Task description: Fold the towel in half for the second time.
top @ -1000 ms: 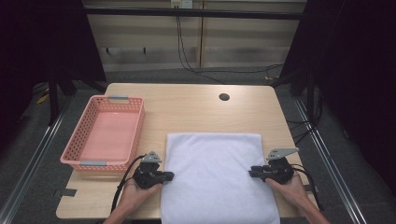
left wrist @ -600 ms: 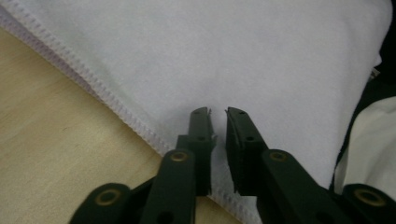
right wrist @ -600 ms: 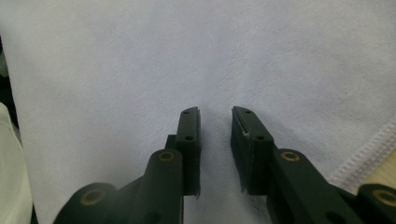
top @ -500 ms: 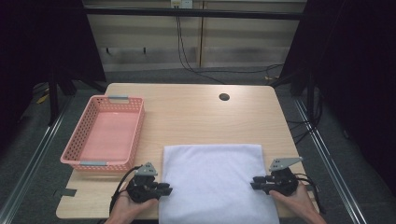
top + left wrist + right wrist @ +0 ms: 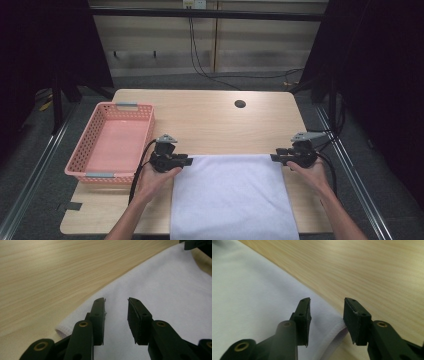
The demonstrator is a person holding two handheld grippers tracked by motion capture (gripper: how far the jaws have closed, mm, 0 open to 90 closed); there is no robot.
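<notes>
A white towel (image 5: 231, 195) lies flat on the wooden table (image 5: 210, 125) and hangs over the near edge. My left gripper (image 5: 186, 161) sits at its far left corner and my right gripper (image 5: 274, 157) at its far right corner. In the left gripper view the left gripper (image 5: 116, 300) is open above the towel (image 5: 162, 302) by its hemmed corner, touching nothing. In the right gripper view the right gripper (image 5: 327, 299) stands open over the towel (image 5: 249, 290) at its corner edge. Both pairs of jaws have just been opening, with no cloth pinched between them.
A pink plastic basket (image 5: 150, 125), with nothing in it, stands at the table's left, close to my left hand. A round cable hole (image 5: 240, 104) lies at the back right. Bare wood stretches beyond the towel. The other gripper's tip (image 5: 197, 245) shows far off in the left gripper view.
The towel slid a little toward the person, then stayed. Both grippers first drew back toward the person, then moved forward to the towel's far corners, with their jaws now apart.
</notes>
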